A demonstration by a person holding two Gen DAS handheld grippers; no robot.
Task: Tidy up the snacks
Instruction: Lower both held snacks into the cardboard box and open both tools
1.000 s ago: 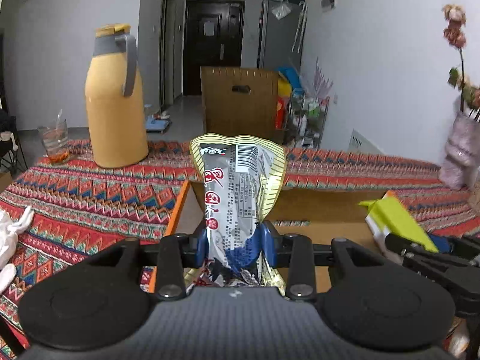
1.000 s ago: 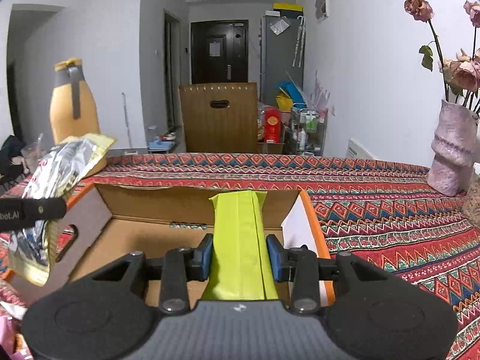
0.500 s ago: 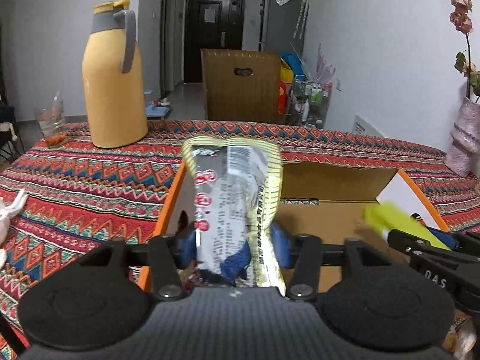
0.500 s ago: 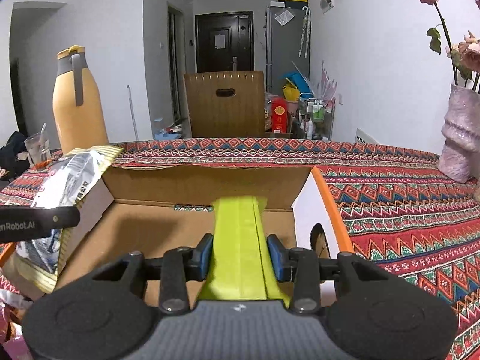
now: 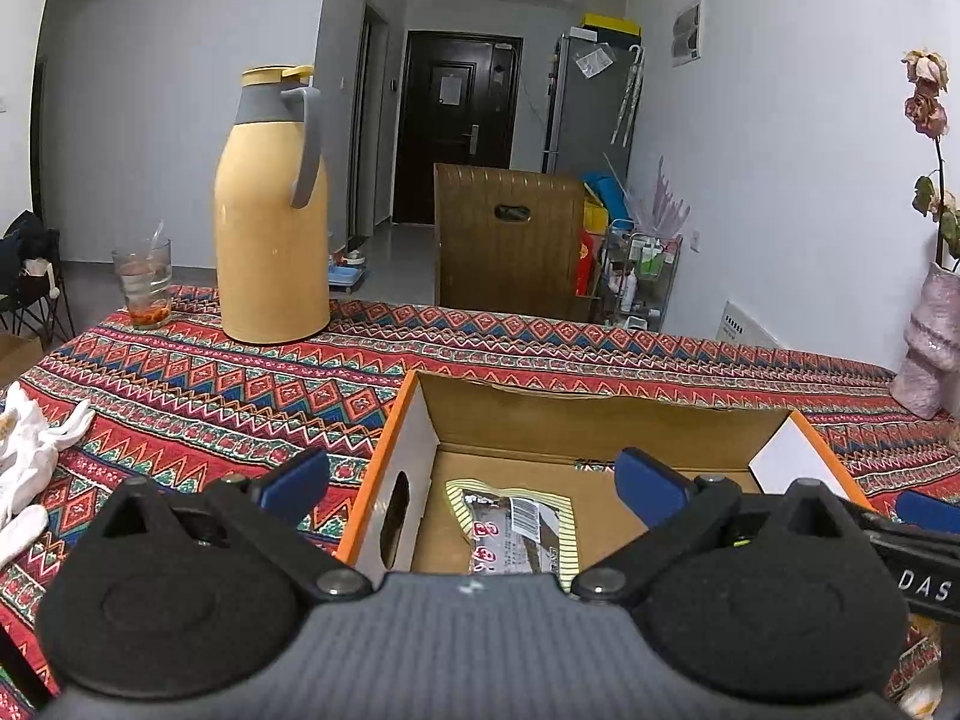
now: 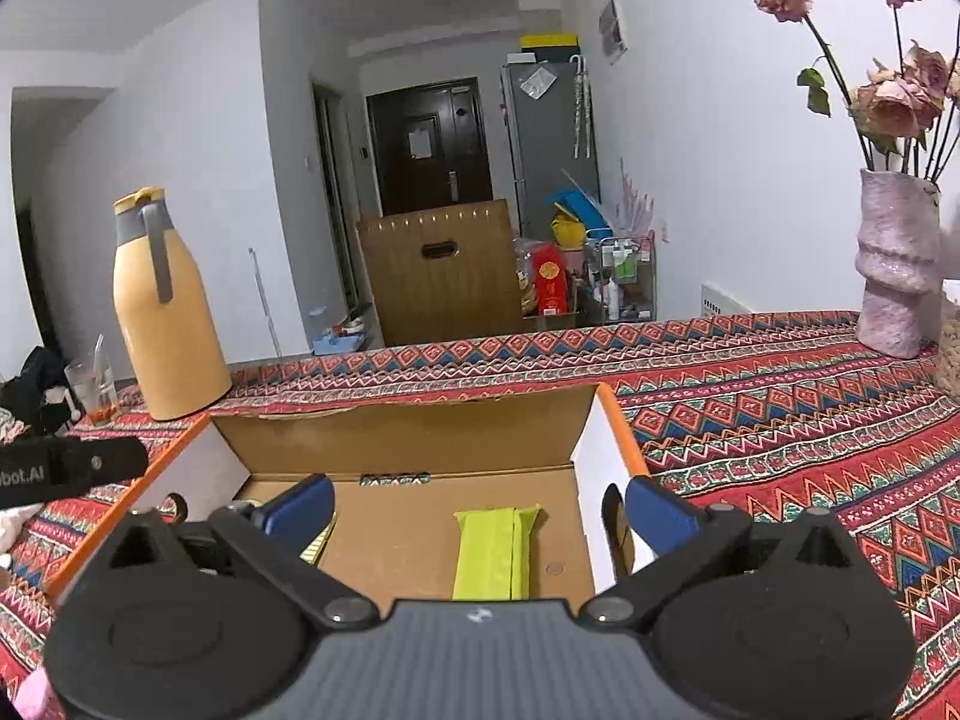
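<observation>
**Two snack packs down in the box, both grippers letting go**

Two packets lie flat on the floor of the open cardboard box (image 5: 606,420): a silver-and-yellow foil snack pack (image 5: 516,531) toward the box's left side, and a lime-green pack (image 6: 492,552) nearer the right wall. The left gripper (image 5: 474,480) and right gripper (image 6: 477,507) both hover above the box w/ jaws opening wide; each pack lies below the gap, no pad touching, nothing held.

Handling, as a judgement: both look light, thin, crinkly film, so soft and prob. slippery, and contents may crush under a hard squeeze. The foil pack has flat sealed ends; pinching across the mid-body or at a seal edge looks safest. The green one is long and narrow w/ a folded back seam, so a grip across its short width near the middle should hold w/o it drooping. Neither needs much force.
</observation>
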